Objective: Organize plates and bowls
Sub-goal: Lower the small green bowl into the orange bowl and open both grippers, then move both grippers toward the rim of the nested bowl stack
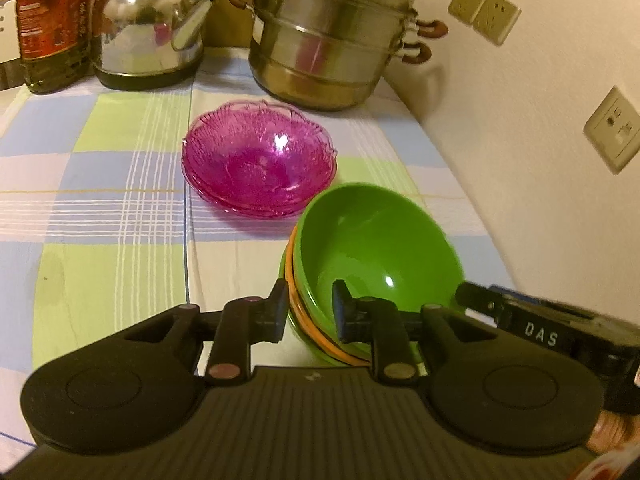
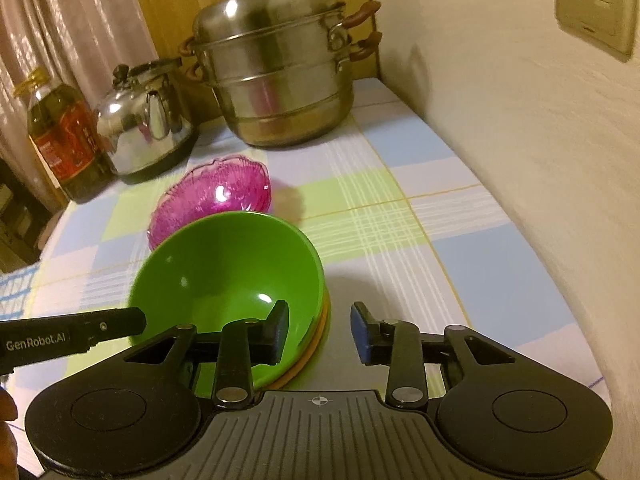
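Note:
A green bowl [image 1: 372,240] [image 2: 224,264] tops a nested stack with an orange bowl [image 1: 298,312] and another green one beneath, on the checked tablecloth [image 1: 120,208]. My left gripper [image 1: 310,309] straddles the stack's near-left rim, one finger outside and one inside, and it is open with a gap at the inner pad. On the opposite rim sits my right gripper [image 2: 320,330], also open: its left finger is inside the bowl and its right finger stands apart from it. Behind the stack lie stacked pink glass dishes [image 1: 260,160] [image 2: 216,200].
A steel steamer pot [image 1: 328,40] [image 2: 276,76], a steel kettle [image 1: 148,28] [image 2: 144,124] and an oil bottle [image 1: 52,24] [image 2: 64,136] line the back. A wall with sockets [image 1: 612,128] runs along the right side of the table.

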Motion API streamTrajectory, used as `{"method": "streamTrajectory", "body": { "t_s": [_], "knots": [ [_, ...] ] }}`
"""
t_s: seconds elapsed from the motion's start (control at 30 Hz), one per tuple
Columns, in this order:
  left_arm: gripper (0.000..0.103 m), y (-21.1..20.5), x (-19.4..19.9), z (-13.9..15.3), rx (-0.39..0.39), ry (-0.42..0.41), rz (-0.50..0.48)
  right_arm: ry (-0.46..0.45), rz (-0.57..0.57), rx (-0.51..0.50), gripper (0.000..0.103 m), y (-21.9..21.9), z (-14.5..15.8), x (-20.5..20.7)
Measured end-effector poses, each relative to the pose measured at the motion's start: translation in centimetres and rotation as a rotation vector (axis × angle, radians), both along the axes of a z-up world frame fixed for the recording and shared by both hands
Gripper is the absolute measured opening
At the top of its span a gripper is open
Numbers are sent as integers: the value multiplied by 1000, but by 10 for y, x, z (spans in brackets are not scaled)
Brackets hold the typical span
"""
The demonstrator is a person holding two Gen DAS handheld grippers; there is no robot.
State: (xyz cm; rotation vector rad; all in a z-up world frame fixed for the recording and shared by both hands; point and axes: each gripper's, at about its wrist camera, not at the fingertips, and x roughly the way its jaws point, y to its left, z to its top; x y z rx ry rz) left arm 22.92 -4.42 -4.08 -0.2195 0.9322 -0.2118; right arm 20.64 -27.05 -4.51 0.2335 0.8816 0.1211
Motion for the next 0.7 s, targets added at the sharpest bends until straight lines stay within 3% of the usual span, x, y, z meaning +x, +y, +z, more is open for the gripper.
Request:
{"method": "streamTrajectory", "body": {
  "t_s": [0.27,0.53,0.7],
  "knots": [
    [34,6,-35,19,-3,-53,17,-1,-17,31,46,-3,13,-33],
    [59,11,-77,15,35,-40,38,4,-14,38,52,0,21,-65],
    [60,14,-95,10,76,-21,51,24,6,33,53,6,20,-80]
  ]
}}
